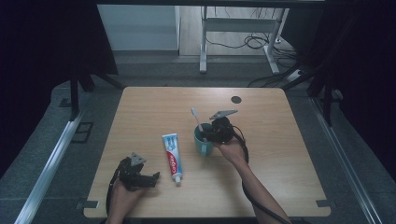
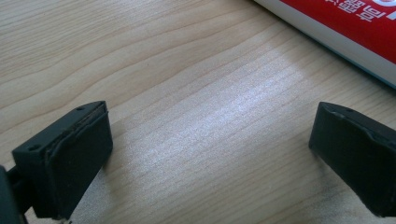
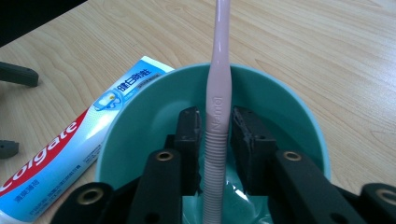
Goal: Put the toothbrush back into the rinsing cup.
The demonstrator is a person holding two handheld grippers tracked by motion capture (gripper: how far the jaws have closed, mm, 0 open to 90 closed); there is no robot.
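High view: the pink toothbrush (image 1: 198, 122) stands tilted in the teal cup (image 1: 203, 142) near the middle of the wooden table (image 1: 280, 154), its head leaning up and to the left. The right gripper (image 1: 208, 135) sits over the cup's mouth, the hand behind it and the forearm running back to the bottom edge. So the brush looks to be in the cup already; what seems left is to let go and lift clear. The Colgate toothpaste tube (image 1: 172, 156) lies flat just left of the cup, cap toward the person, untouched. The left gripper (image 1: 152, 179) rests low at the near left, pointing toward the tube's cap end but apart from it.

Left gripper view: the 2 black jaws stand wide apart with bare wood between them. The tube's red and white side (image 2: 345, 28) crosses the top right corner, beyond the jaws. This gripper holds nothing and lies nearly level with the tabletop.

Right gripper view: the right gripper (image 3: 217, 135) reaches down into the cup (image 3: 299, 107), its jaws narrow on either side of the toothbrush handle (image 3: 215, 140). The left pad lies against the ribbed grip, while a thin gap shows by the right pad, so I judge the hold loosened rather than firm. The tube (image 3: 60, 158) lies at the left beside the cup.
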